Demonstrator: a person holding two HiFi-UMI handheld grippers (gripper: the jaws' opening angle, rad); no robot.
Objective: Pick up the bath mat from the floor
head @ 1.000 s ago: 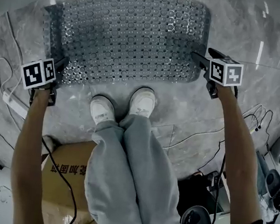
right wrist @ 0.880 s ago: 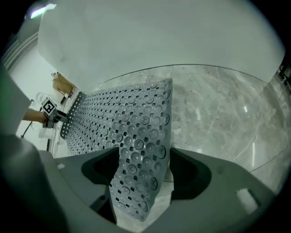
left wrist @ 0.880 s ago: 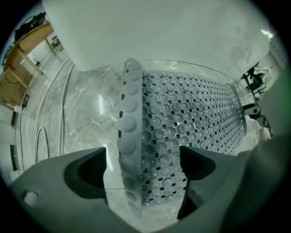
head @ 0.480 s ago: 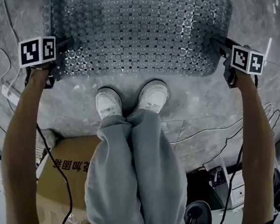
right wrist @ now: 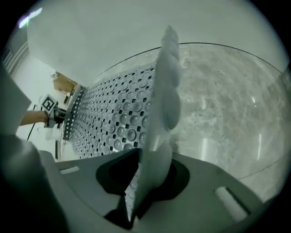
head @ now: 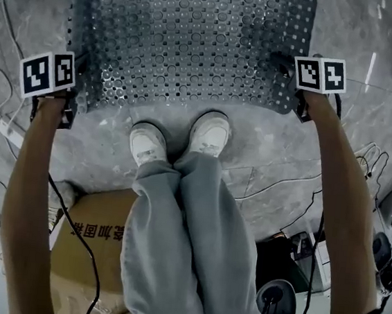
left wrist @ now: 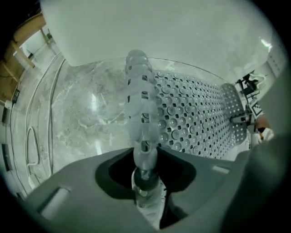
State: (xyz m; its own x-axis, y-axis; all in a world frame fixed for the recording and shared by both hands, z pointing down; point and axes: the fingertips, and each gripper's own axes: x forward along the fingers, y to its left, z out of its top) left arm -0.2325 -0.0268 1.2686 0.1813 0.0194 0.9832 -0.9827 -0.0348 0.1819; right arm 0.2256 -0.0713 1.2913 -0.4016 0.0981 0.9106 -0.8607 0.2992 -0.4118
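The bath mat (head: pixel 187 40), grey and full of round holes and bumps, lies across the marble floor in front of my feet. My left gripper (head: pixel 73 98) is at the mat's left end. In the left gripper view the mat's edge (left wrist: pixel 142 104) stands upright between the jaws of the left gripper (left wrist: pixel 144 175), which have just been closing and pinch it. My right gripper (head: pixel 289 65) is at the mat's right end. In the right gripper view the raised edge (right wrist: pixel 164 100) runs down into the right gripper (right wrist: pixel 145 182), whose jaws have just been closing onto it.
The person's two white shoes (head: pixel 148 144) stand just short of the mat's near edge. A cardboard box (head: pixel 93 236) sits behind the legs. A power strip (head: pixel 7 133) and thin cables lie at the left, more cables and gear (head: pixel 278 304) at the lower right.
Both grippers went from open beside the mat's ends to closed on those ends. The right gripper shifted left, inward over the mat. The left gripper stayed put.
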